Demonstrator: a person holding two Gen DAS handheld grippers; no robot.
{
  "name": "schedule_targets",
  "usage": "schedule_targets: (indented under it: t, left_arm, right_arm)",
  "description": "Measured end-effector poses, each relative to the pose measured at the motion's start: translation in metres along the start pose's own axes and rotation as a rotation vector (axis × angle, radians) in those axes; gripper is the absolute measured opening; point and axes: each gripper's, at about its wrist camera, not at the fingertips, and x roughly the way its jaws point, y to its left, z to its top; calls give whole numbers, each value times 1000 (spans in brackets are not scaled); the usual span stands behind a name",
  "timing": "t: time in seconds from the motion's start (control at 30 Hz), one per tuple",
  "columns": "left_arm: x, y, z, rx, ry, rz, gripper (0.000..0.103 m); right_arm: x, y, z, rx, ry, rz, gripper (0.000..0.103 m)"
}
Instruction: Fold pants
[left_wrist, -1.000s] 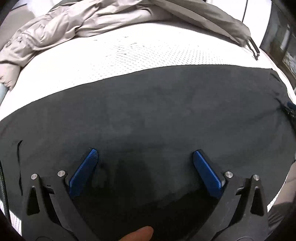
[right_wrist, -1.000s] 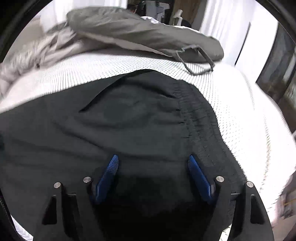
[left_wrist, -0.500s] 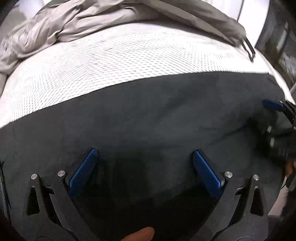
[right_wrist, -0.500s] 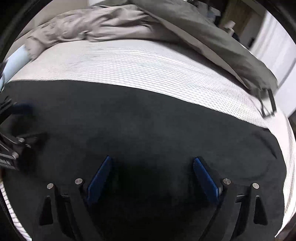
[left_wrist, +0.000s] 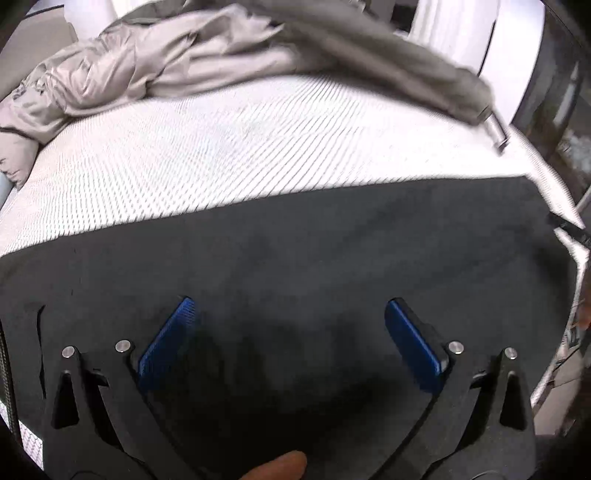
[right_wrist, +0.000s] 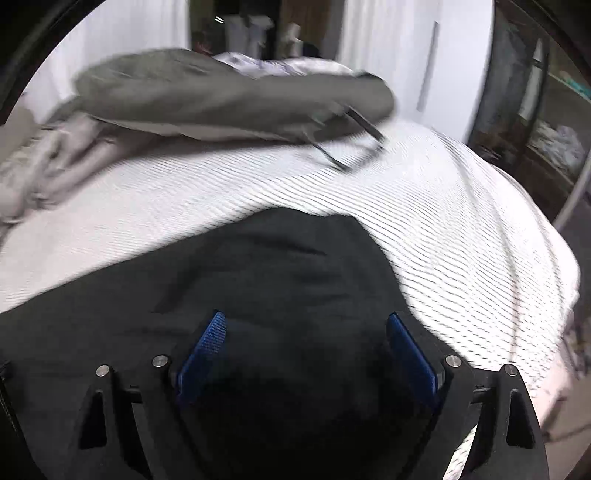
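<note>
Pants (left_wrist: 332, 251) are lying spread on the white mattress (left_wrist: 258, 147); you're holding your left gripper (left_wrist: 291, 332) and right gripper (right_wrist: 306, 343) wide open, empty, just over the dark cloth.

a white bed and what lies on it

the bed (left_wrist: 229, 147) has a white textured cover. black pants (left_wrist: 295, 251) lie spread flat across its near part. a crumpled grey-beige jacket (left_wrist: 155, 70) lies heaped along the far edge.
</note>
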Motion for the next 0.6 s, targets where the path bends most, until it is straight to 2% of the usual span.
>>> schedule_targets:
  t: [0.1, 0.2, 0.27, 0.33, 0.37, 0.43, 0.5, 0.57, 0.6]
  left_arm:
    - [2, -13, 17, 39, -10, 27, 102]
    - [23, -18, 31, 59, -9, 47, 102]
    - [47, -10, 31, 45, 33, 43, 102]
    - [67, -1, 30, 22, 89, 67, 102]
    - [71, 6, 31, -22, 94, 48, 102]
    - [73, 10, 33, -43, 93, 30, 102]
    - [75, 6, 33, -21, 97, 42, 102]
    - [77, 2, 33, -6, 97, 57, 103]
    - [77, 0, 33, -3, 95, 58, 103]
  right_arm:
    - [12, 56, 8, -149, 51, 77, 91]
    - [34, 99, 7, -253, 73, 104, 91]
    - [60, 112, 9, -293, 85, 137, 91]
    - [88, 120, 13, -366, 137, 106, 90]
    - [93, 118, 13, -389, 129, 52, 90]
    - [98, 95, 20, -352, 99, -59, 91]
    - [104, 40, 27, -198, 106, -238, 91]
    - [107, -6, 26, -42, 127, -264, 90]
    - [107, -24, 24, 30, 135, -238, 90]
